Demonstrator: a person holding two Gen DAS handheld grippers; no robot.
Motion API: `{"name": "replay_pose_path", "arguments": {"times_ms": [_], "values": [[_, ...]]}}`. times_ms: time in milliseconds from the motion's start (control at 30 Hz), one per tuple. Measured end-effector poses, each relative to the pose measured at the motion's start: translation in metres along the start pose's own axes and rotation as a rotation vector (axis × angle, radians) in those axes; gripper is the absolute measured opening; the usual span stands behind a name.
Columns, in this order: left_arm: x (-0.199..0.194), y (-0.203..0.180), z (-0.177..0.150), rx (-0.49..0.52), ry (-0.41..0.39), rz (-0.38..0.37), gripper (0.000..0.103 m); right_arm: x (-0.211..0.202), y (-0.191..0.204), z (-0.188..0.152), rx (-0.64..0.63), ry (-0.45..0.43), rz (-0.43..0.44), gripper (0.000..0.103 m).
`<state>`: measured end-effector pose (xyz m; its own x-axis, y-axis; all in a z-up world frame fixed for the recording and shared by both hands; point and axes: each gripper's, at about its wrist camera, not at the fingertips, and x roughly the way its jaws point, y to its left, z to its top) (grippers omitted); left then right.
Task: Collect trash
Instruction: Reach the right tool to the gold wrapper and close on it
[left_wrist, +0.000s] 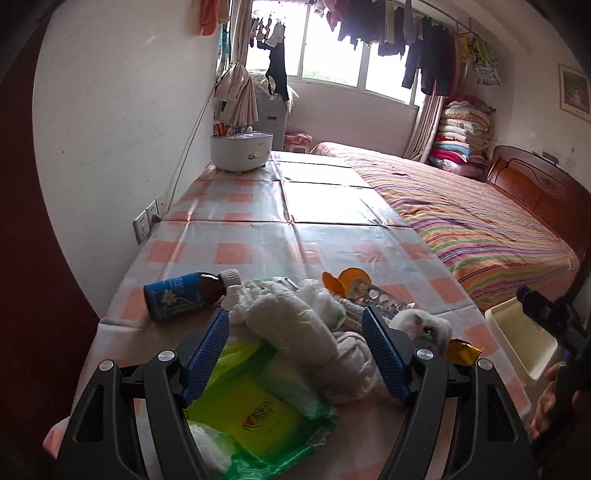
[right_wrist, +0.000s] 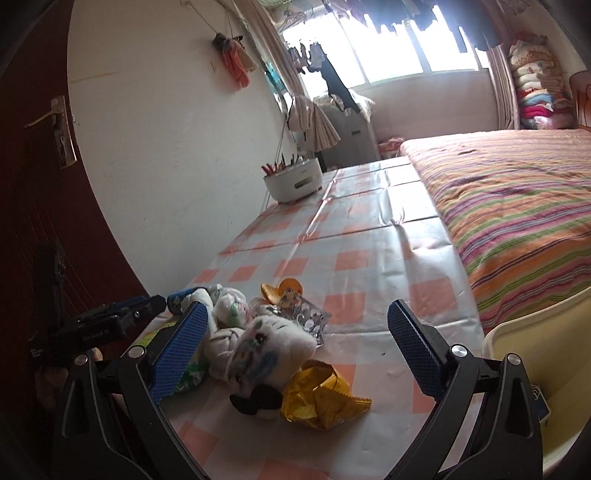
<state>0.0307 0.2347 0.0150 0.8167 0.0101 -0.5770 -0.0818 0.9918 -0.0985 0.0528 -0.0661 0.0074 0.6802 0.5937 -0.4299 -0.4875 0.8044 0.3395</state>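
Note:
A pile of trash lies on the checked tablecloth (left_wrist: 258, 236). My left gripper (left_wrist: 295, 325) is open, its blue pads either side of a rolled white diaper (left_wrist: 295, 332), not closed on it. A green wet-wipe pack (left_wrist: 255, 410) lies under it, a brown bottle with a blue label (left_wrist: 184, 295) to the left, an orange lid (left_wrist: 343, 280) and blister pack (left_wrist: 384, 301) behind. My right gripper (right_wrist: 299, 321) is open above a gold wrapper (right_wrist: 321, 395) and a printed white diaper bundle (right_wrist: 266, 350). The cream bin (right_wrist: 535, 362) stands at the table's right edge.
A white round appliance (left_wrist: 242, 149) stands at the table's far end by the wall. A bed with a striped cover (left_wrist: 480, 221) runs along the table's right side. Wall sockets (left_wrist: 146, 221) sit on the left wall. A dark door (right_wrist: 37, 184) is at left.

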Motion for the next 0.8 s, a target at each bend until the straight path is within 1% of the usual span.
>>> {"name": "replay_pose_path", "arguments": {"times_ms": [133, 200, 267, 400, 533, 700, 800], "values": [[-0.007, 0.018, -0.008, 0.017, -0.018, 0.021, 0.072, 0.005, 0.005, -0.007, -0.027, 0.041, 0.011, 0.096], [-0.010, 0.026, -0.014, 0.033, -0.032, 0.033, 0.072, 0.005, 0.006, -0.011, -0.031, 0.051, 0.030, 0.096], [-0.010, 0.030, -0.020, 0.055, -0.024, 0.030, 0.072, 0.005, 0.009, -0.015, -0.039, 0.059, 0.037, 0.096], [-0.005, 0.033, -0.029, 0.081, 0.015, 0.006, 0.072, 0.009, 0.019, -0.021, -0.093, 0.084, 0.029, 0.096], [0.000, 0.033, -0.030, 0.081, 0.040, -0.029, 0.072, 0.016, 0.023, -0.025, -0.127, 0.111, 0.017, 0.096], [0.002, 0.037, -0.032, 0.070, 0.072, -0.070, 0.072, 0.020, 0.008, -0.032, -0.094, 0.164, 0.014, 0.096], [0.006, 0.041, -0.035, 0.062, 0.101, -0.096, 0.072, 0.024, -0.005, -0.036, -0.072, 0.196, -0.006, 0.096]]}}
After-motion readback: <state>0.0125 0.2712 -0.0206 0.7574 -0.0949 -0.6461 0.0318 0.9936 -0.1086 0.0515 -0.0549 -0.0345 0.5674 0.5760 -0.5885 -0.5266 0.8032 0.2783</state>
